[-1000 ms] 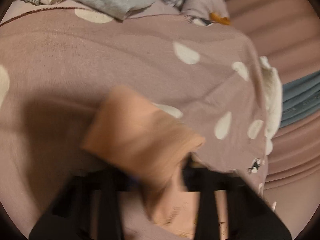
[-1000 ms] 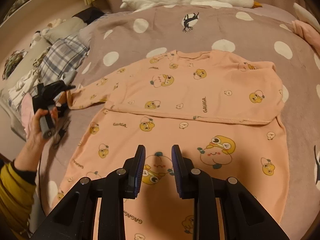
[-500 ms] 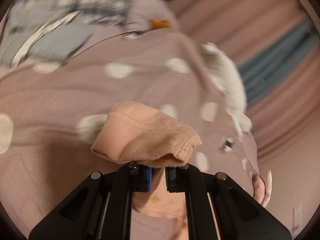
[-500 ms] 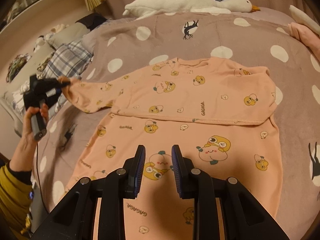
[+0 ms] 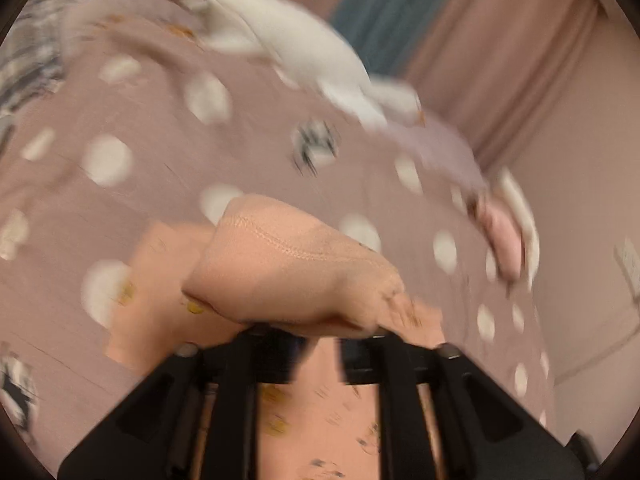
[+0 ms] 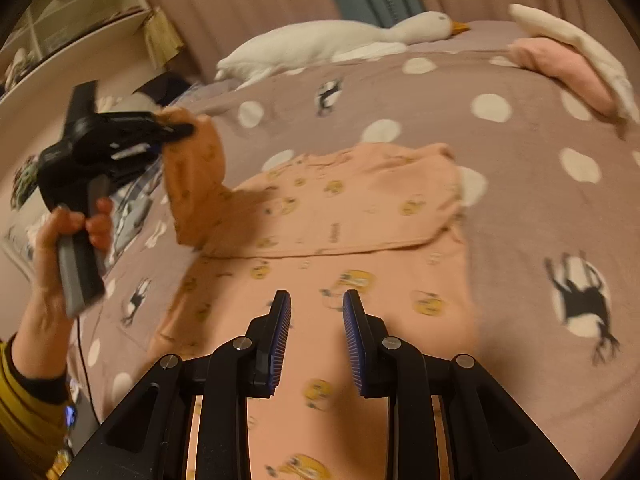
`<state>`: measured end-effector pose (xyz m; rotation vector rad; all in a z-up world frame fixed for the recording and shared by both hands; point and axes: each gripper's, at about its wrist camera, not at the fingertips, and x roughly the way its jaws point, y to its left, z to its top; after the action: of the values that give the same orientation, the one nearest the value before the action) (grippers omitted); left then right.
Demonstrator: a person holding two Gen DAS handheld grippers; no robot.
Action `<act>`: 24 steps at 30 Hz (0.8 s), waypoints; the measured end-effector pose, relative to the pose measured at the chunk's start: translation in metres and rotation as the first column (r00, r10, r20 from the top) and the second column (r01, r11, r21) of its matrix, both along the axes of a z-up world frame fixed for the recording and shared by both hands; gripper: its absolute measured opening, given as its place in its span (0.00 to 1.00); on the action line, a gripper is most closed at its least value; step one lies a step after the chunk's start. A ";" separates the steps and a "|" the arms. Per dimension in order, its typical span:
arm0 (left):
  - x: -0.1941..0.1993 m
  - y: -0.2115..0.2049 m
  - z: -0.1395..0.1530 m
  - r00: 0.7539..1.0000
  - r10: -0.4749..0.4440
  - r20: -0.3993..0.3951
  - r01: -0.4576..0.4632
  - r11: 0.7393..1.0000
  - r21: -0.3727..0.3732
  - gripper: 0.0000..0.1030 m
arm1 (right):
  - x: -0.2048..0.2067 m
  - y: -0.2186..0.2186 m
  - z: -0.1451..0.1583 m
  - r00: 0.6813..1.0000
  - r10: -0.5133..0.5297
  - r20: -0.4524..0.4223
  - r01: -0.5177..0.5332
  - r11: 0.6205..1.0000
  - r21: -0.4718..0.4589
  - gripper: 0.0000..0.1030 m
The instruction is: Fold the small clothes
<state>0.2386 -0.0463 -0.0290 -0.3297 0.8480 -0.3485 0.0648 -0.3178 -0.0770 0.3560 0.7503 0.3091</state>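
Note:
A peach child's top (image 6: 352, 216) with yellow cartoon prints lies on the dotted mauve blanket (image 6: 540, 184); its right sleeve is folded across the chest. My left gripper (image 6: 180, 130) is shut on the left sleeve cuff (image 5: 292, 264) and holds it lifted above the bed's left side, the sleeve (image 6: 196, 184) hanging down to the shoulder. My right gripper (image 6: 316, 336) is open and empty, hovering over the top's lower part.
A white goose plush (image 6: 340, 40) lies along the far edge of the bed. Pink and cream folded cloths (image 6: 568, 64) sit at the far right. Checked clothes and shelves are at the left. Curtains hang behind.
The left gripper has lifted the sleeve cuff off the bed and swung it up and inward. The right gripper has come lower and closer to the top, still open.

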 end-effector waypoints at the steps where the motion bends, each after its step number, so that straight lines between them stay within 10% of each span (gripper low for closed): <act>1: 0.001 -0.017 -0.012 0.999 -0.031 -0.043 0.032 0.999 0.026 0.68 | -0.002 -0.005 -0.001 1.000 -0.013 -0.002 0.013 1.000 0.008 0.26; 2: 0.003 -0.030 -0.024 0.996 -0.049 -0.076 0.053 0.997 0.055 0.89 | -0.004 -0.012 -0.002 1.000 -0.029 -0.006 0.029 1.000 0.012 0.27; 11: -0.030 -0.025 -0.067 0.983 -0.136 -0.120 0.158 0.966 0.202 0.88 | -0.008 -0.031 -0.004 0.998 -0.070 -0.004 0.070 0.997 0.031 0.34; 24: -0.101 0.144 -0.084 0.973 0.181 -0.140 -0.173 0.983 0.064 0.88 | 0.095 0.086 0.009 0.967 0.248 0.059 -0.231 0.949 -0.215 0.34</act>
<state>0.1377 0.0976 -0.1132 -0.3834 0.9617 -0.1370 0.1600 -0.2315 -0.0679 0.0531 0.7345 0.4687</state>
